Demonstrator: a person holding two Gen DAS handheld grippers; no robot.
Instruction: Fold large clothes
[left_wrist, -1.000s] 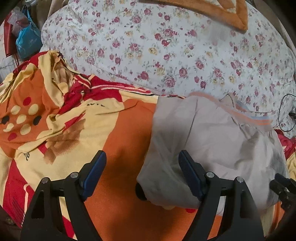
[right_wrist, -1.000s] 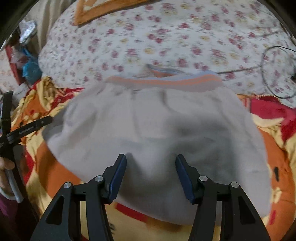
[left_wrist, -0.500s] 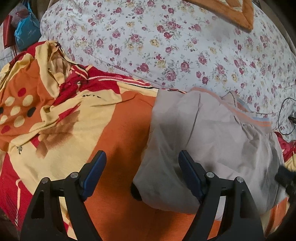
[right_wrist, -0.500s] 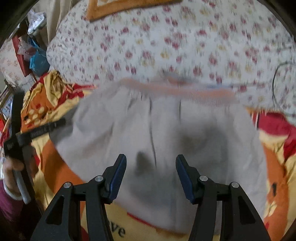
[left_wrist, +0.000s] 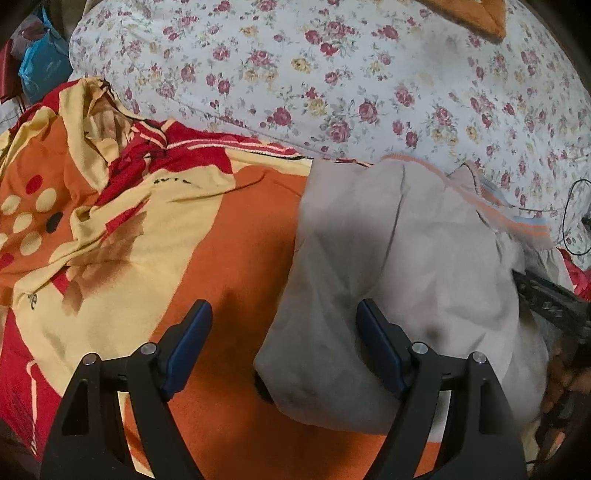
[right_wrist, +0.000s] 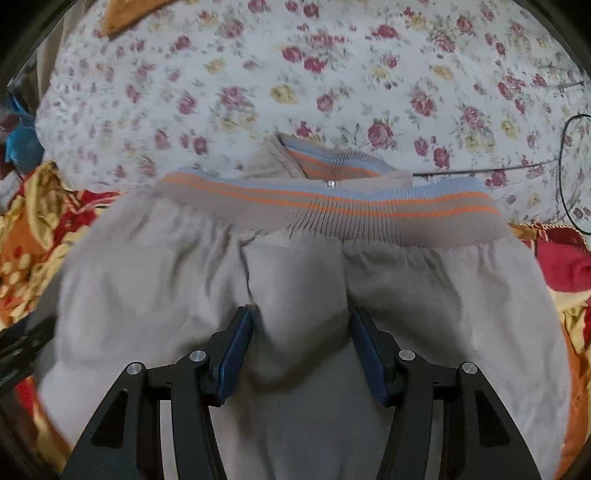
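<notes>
A folded beige garment (left_wrist: 399, 266) with an orange-and-blue striped ribbed band (right_wrist: 332, 206) lies on the orange, yellow and red bedsheet (left_wrist: 229, 258). My left gripper (left_wrist: 284, 336) is open and empty, hovering over the garment's lower left corner, with its right finger over the cloth. My right gripper (right_wrist: 301, 347) is open, low over the middle of the garment (right_wrist: 303, 295), with a bulge of cloth rising between its fingers. The right gripper's black frame also shows at the right edge of the left wrist view (left_wrist: 554, 306).
A white floral pillow or duvet (left_wrist: 332, 74) lies just behind the garment. A black cable (right_wrist: 569, 162) runs over it at the right. A blue bag (left_wrist: 44, 62) sits at the far left. Rumpled sheet folds (left_wrist: 103, 122) lie left of the garment.
My right gripper has moved forward and down onto the garment, so the striped band looks nearer. The left gripper has crept slightly forward. Both stay open.
</notes>
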